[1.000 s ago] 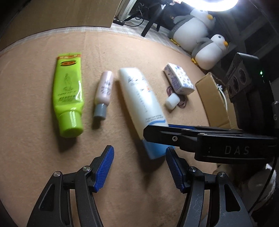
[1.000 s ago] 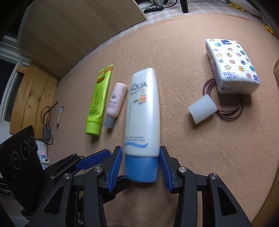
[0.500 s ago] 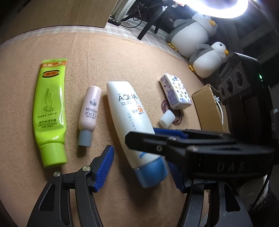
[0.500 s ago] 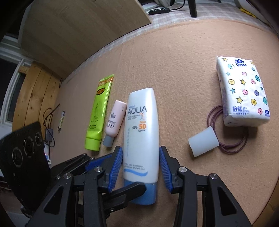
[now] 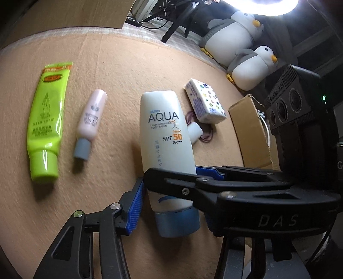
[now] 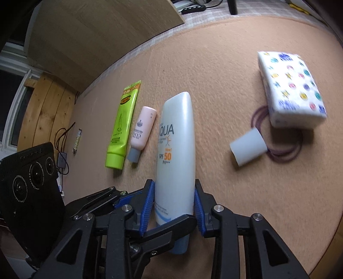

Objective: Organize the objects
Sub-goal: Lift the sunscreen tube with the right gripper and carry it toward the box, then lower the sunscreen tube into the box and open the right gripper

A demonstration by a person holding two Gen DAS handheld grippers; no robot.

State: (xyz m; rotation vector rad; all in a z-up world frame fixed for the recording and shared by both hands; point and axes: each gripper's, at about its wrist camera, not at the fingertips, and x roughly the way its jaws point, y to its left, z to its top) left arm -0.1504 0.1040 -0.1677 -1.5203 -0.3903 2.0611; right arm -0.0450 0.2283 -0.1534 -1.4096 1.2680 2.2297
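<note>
Peach-brown felt-like mat [image 5: 111,64] underfoot, filling most of both views. Checked pale cloth [image 6: 253,10] beyond its far edge at twelve o'clock. Bright ring light [image 5: 259,6] at one o'clock in the left view, two plush penguins [image 5: 235,28] just below it. Brown cardboard box [image 5: 248,133] at three o'clock. Slanted wooden board [image 6: 96,28] at eleven o'clock in the right view; plank panel [image 6: 45,107] and window frame [image 6: 12,64] at nine, possibly with cables [image 6: 62,150] nearby.
</note>
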